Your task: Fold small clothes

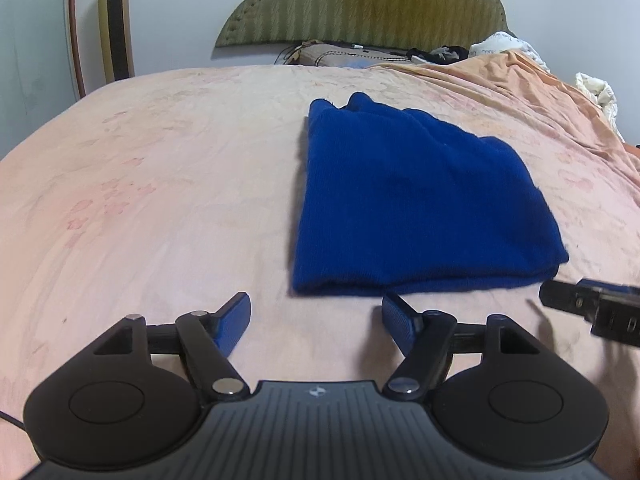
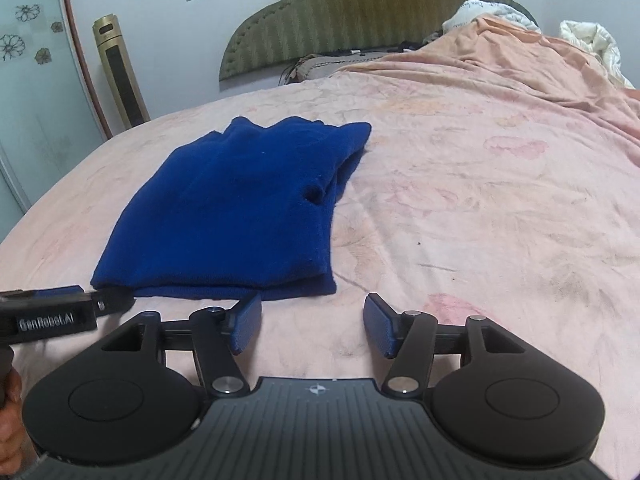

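A blue knitted garment (image 1: 420, 200) lies folded into a flat rectangle on the pink bedsheet (image 1: 160, 200). In the right wrist view it (image 2: 240, 208) lies ahead to the left, with a small hole near its right side. My left gripper (image 1: 316, 312) is open and empty, just short of the garment's near edge. My right gripper (image 2: 312, 312) is open and empty, near the garment's near right corner. Each gripper shows at the edge of the other's view: the right one (image 1: 592, 308), the left one (image 2: 60, 308).
A green padded headboard (image 1: 360, 0) and pillows (image 1: 340, 56) stand at the far end. A rumpled orange-pink cover (image 2: 500, 60) and white bedding (image 2: 592, 48) pile up at the far right. A gold tower fan (image 2: 120, 76) stands by the wall on the left.
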`<state>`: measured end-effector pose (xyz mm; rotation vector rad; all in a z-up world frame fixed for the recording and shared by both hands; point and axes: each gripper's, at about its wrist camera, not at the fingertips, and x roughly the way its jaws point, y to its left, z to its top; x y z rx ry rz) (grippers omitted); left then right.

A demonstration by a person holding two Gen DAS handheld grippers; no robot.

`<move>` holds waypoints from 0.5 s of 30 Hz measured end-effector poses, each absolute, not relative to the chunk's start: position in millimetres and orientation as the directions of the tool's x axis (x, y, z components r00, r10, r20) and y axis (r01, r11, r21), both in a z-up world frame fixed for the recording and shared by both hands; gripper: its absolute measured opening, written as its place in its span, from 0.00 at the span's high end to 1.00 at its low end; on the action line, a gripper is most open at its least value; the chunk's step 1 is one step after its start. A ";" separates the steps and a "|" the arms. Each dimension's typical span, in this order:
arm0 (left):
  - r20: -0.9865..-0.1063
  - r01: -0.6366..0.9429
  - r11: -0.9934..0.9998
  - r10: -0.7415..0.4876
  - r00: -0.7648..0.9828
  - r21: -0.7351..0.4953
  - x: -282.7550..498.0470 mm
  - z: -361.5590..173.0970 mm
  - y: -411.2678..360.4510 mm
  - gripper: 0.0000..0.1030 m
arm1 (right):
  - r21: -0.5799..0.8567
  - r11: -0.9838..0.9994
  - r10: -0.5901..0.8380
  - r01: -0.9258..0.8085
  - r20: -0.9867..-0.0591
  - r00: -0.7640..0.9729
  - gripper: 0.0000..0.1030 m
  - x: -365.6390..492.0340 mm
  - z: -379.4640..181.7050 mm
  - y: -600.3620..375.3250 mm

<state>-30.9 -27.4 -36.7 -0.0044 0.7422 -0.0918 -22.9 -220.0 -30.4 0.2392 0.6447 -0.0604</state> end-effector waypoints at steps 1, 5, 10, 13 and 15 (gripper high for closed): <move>-0.669 0.079 0.996 -0.081 0.739 -0.032 -33.1 -37.5 -26.6 0.29 | 0.197 0.972 0.019 0.125 -0.601 0.799 0.38 -23.3 -30.5 -218.1; -0.642 0.057 0.998 -0.040 0.765 0.006 -37.8 -39.7 -25.4 0.24 | 0.147 0.985 0.016 0.091 -0.603 0.797 0.26 -23.6 -31.8 -205.9; -0.624 0.056 0.998 -0.037 0.780 0.011 -42.9 -46.1 -23.9 0.19 | 0.073 0.993 -0.026 0.088 -0.604 0.796 0.05 -21.3 -39.6 -197.2; -0.614 0.062 0.998 -0.035 0.788 0.023 -45.3 -47.7 -24.9 0.16 | 0.067 0.992 -0.040 0.103 -0.618 0.785 0.01 -18.6 -47.1 -197.1; -0.621 0.066 0.998 -0.037 0.783 0.024 -43.4 -48.8 -25.3 0.14 | 0.031 0.994 -0.063 0.106 -0.621 0.781 0.01 -17.0 -48.5 -192.0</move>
